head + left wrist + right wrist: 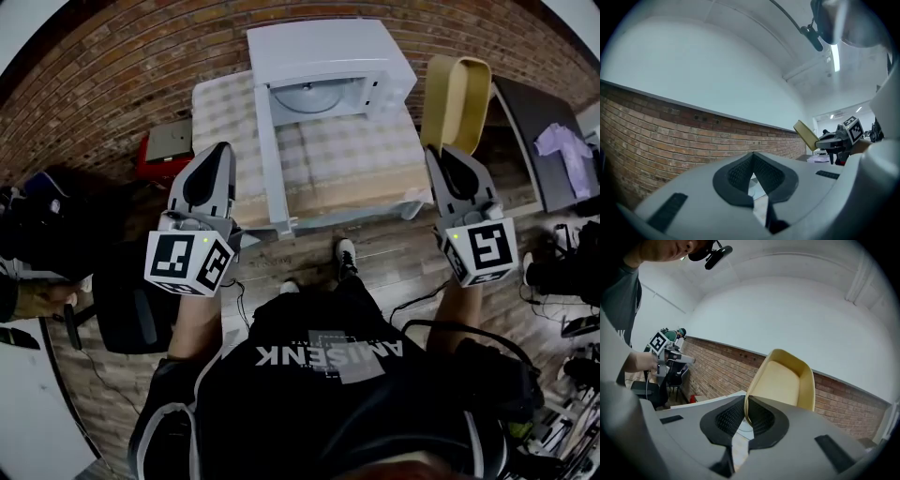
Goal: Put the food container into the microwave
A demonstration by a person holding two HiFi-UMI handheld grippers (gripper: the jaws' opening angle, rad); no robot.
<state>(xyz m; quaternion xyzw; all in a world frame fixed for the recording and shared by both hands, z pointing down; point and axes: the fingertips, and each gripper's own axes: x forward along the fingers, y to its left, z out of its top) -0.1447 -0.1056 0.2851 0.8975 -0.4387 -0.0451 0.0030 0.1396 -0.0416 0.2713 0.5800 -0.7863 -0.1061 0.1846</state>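
Note:
A white microwave (323, 56) stands on a table with a checked cloth (366, 150), and its door (267, 159) hangs open toward me. The turntable inside shows bare. My right gripper (441, 155) is shut on the rim of a beige food container (457, 98), which it holds up on edge, right of the table. In the right gripper view the container (785, 380) rises from between the pads (761, 416). My left gripper (217, 150) hovers left of the open door, jaws together with nothing between them (752, 176). The left gripper view catches the container (806, 135) far right.
A red box (164, 150) lies on the floor left of the table, against the brick wall. A black chair (131, 300) stands at my lower left. At the right, a dark desk (544, 112) carries a purple cloth (562, 141). Cables trail over the wooden floor.

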